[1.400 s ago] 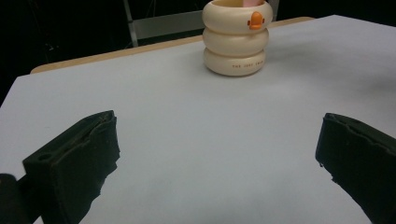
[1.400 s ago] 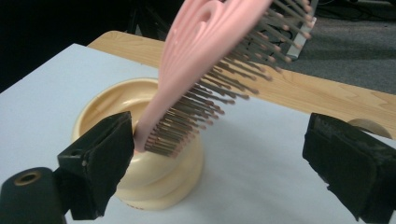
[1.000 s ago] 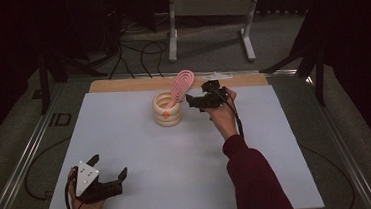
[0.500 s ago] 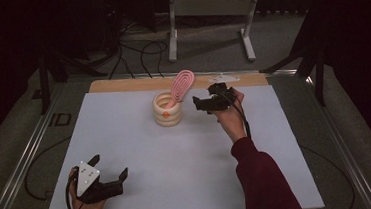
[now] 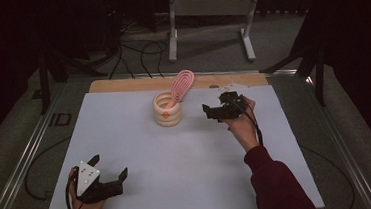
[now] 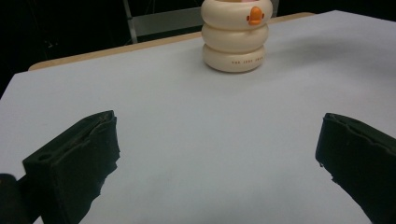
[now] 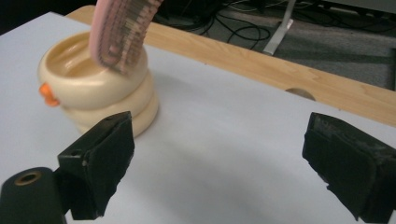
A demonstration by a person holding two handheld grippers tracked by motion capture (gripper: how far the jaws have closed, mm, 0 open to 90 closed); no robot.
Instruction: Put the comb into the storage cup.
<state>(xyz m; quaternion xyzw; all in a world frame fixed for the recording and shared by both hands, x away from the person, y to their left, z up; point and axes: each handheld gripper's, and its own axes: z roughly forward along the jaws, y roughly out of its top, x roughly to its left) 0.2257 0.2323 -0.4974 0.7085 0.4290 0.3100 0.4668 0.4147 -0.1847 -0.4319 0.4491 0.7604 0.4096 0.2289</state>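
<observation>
Two grippers we hold, both with jaws apart and empty. Our right gripper hovers just beside the cream holder, where the pink brush leans; our left gripper rests well apart from it

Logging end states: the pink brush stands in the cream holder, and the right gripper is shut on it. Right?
Not quite. The brush stands in the holder, but the right gripper is open and apart from it; the right gripper view shows its jaws spread with nothing between.

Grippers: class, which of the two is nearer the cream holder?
The right gripper, just beside the holder; the left gripper sits at the table's near edge.
</observation>
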